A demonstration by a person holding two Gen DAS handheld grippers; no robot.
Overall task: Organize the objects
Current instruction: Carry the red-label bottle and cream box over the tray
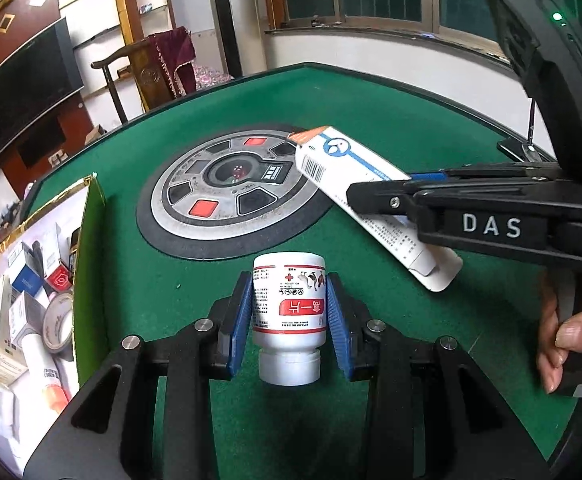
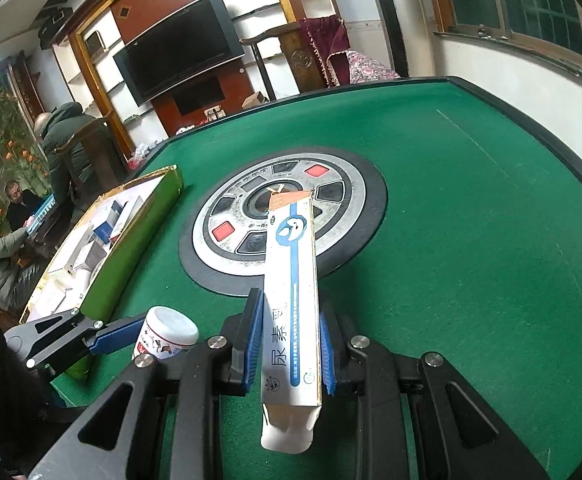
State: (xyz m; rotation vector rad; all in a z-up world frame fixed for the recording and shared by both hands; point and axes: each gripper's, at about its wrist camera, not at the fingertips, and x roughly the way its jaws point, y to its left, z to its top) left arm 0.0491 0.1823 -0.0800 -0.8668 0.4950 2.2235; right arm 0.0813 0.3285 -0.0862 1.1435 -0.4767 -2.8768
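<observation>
My left gripper (image 1: 289,312) is shut on a white medicine bottle (image 1: 289,316) with a red label, held upside down above the green felt table (image 1: 391,120). The bottle also shows in the right wrist view (image 2: 167,338), between the left gripper's blue pads (image 2: 119,334). My right gripper (image 2: 289,344) is shut on a long white and blue carton (image 2: 291,280), held above the table with its open flap towards the camera. In the left wrist view the carton (image 1: 355,176) sits slantwise in the right gripper (image 1: 375,200).
A green-sided box (image 1: 91,240) with several cartons and a tape roll stands at the table's left; it also shows in the right wrist view (image 2: 139,236). A round metal dice hub (image 1: 231,192) lies in the table's middle. People sit at another table at far left (image 2: 15,208).
</observation>
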